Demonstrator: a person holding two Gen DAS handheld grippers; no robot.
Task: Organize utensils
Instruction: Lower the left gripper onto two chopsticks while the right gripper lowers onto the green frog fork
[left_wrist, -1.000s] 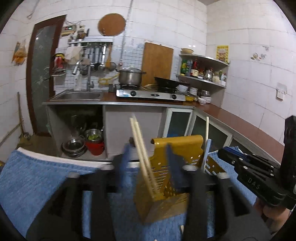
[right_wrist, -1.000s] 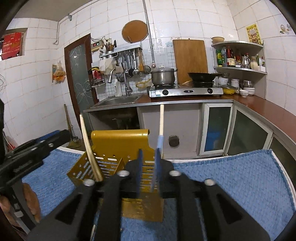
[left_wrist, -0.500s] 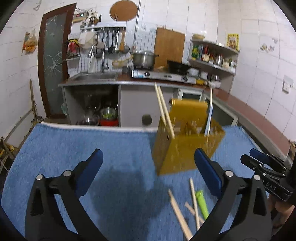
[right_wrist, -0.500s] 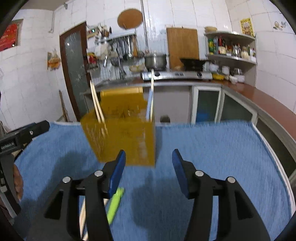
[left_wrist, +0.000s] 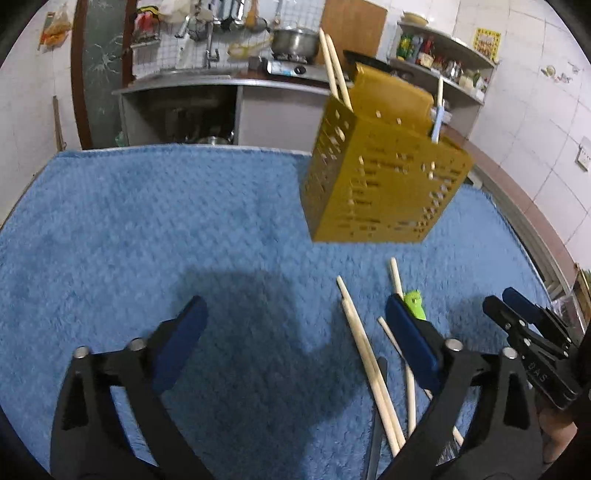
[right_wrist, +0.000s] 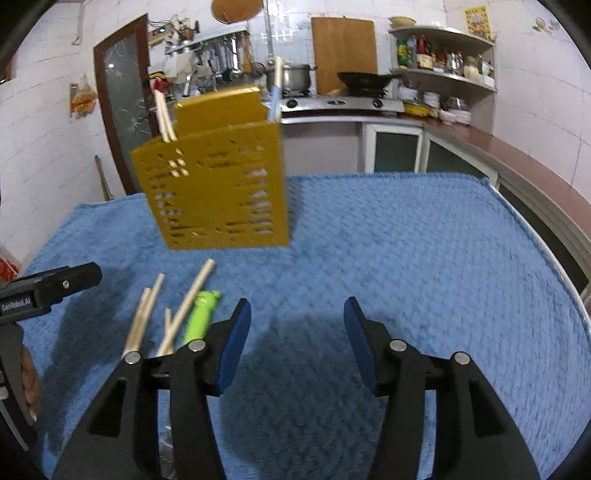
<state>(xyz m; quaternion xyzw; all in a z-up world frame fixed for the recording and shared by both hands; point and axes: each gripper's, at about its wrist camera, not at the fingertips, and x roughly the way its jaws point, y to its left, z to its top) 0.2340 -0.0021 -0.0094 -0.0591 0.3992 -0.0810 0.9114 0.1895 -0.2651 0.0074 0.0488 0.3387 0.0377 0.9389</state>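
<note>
Both grippers are black plastic frames with triangular cut-outs and round silver pivot screws. The left gripper (left_wrist: 295, 325) and the right gripper (right_wrist: 297, 321) each carry long blue pads (right_wrist: 234, 347) on their fingers. White lettering marks their black side bars.

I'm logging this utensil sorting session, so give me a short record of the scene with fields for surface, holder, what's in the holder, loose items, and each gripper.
surface: blue towel
holder: yellow perforated holder, upright on the towel
in holder: a pair of chopsticks at one end, a blue-handled utensil at the other
loose items: several chopsticks and a green utensil lying on the towel in front of the holder
left gripper: open, holding nothing
right gripper: open, holding nothing
</note>
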